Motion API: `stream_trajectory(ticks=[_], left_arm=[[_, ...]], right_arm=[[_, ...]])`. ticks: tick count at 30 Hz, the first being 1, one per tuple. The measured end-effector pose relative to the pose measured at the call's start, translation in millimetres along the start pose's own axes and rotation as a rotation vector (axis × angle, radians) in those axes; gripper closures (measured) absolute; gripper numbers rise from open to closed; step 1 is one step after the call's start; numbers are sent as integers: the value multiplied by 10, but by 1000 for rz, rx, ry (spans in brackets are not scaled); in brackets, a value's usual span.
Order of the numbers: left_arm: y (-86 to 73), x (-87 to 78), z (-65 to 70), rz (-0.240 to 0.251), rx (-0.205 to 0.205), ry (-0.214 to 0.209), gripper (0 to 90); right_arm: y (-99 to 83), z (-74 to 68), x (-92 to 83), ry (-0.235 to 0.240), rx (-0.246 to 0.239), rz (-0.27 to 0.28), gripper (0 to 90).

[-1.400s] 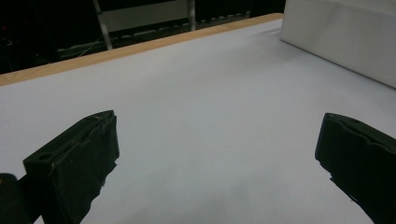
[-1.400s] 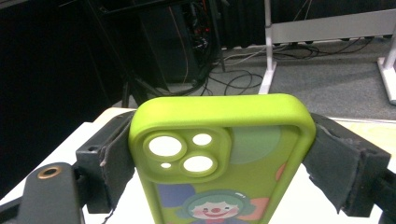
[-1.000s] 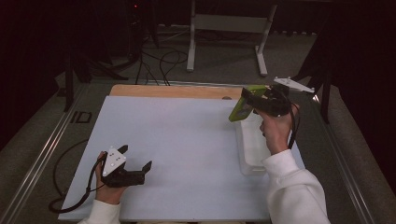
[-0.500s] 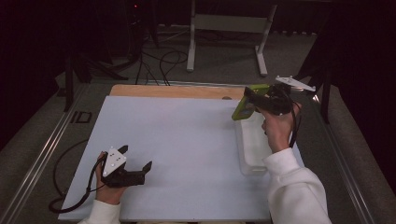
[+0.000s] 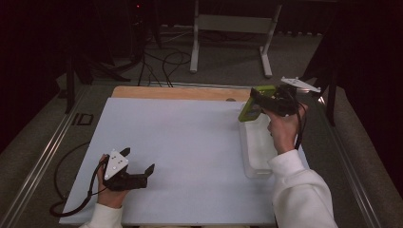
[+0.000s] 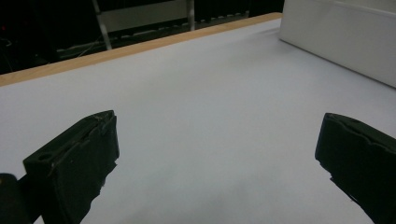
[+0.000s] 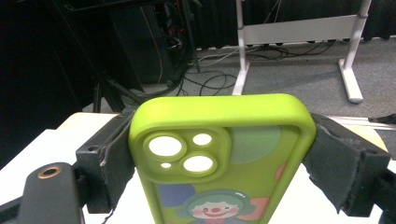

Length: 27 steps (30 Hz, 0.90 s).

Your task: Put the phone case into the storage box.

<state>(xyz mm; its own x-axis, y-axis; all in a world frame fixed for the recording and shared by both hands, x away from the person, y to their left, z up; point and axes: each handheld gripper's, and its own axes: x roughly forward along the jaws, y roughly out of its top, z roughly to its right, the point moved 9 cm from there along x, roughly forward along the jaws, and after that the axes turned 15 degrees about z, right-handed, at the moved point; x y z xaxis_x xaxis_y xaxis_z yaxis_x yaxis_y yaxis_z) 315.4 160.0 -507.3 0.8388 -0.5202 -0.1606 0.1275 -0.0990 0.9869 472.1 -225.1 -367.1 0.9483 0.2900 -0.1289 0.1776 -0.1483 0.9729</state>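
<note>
Phone case (image 7: 219,158) (green) pinched by right tongs (image 5: 260,101) above tray's (image 5: 256,167) far edge, left tongs (image 5: 140,174) spread on table (image 5: 190,142).

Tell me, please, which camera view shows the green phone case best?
The right gripper view: the green phone case is close up between the jaws of the right gripper, with its camera cut-outs and clown print clear. The high view shows it small and tilted above the clear plastic container.

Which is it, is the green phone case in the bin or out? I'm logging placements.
Out. The right gripper holds the phone case clamped between its jaws, raised above the far end of the bin.
</note>
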Motion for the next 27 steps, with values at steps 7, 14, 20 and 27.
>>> stream_trajectory(ticks=[7, 14, 20, 27], left_arm=[[-3, 1, 1, -1, -1, 0, 1], [-7, 2, 1, -4, 1, 1, 1], [-9, 6, 5, -3, -1, 0, 1], [-16, 13, 8, -5, 1, -1, 1]], right_arm=[[-3, 33, 21, -16, -9, -2, 158], [-4, 62, 45, -30, -24, -5, 158], [-15, 92, 65, -48, -40, -9, 158], [-23, 121, 79, -73, -72, -7, 158]])
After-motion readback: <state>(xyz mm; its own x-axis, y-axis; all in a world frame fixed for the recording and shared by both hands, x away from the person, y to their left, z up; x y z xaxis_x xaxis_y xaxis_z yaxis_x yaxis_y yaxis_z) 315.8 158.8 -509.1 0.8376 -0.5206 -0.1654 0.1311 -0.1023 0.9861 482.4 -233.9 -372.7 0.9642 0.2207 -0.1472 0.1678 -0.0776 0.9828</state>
